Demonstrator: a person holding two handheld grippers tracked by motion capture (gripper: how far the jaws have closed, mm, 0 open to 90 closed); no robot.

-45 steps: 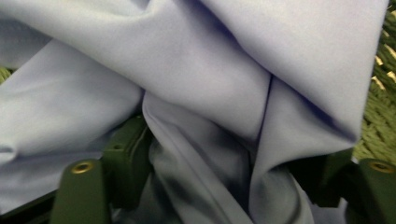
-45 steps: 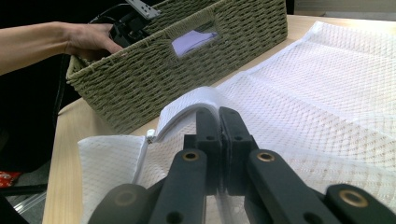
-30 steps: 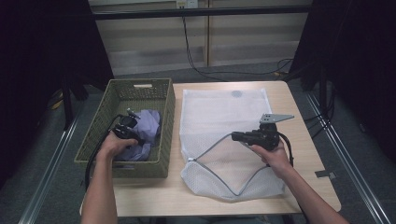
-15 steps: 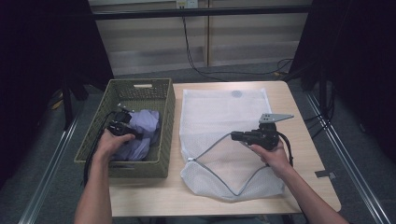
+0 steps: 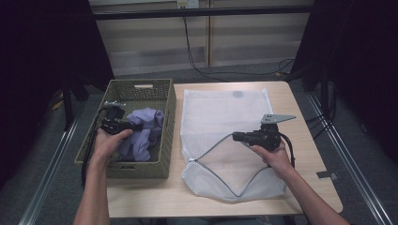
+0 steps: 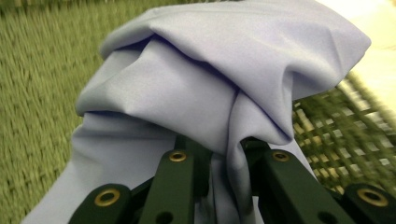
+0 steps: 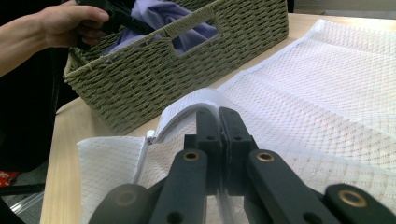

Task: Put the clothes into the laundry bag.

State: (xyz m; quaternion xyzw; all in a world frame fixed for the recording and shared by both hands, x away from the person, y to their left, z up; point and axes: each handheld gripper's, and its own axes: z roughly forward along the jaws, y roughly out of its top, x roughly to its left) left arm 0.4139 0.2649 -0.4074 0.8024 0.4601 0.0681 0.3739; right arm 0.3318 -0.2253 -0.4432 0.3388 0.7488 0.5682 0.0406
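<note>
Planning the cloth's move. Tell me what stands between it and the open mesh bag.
The basket's right wall stands between the cloth and the mesh bag; past it, the bag's mouth looks unobstructed.

- No text, label, brand, number or sign is showing legibly anywhere in these views.
</note>
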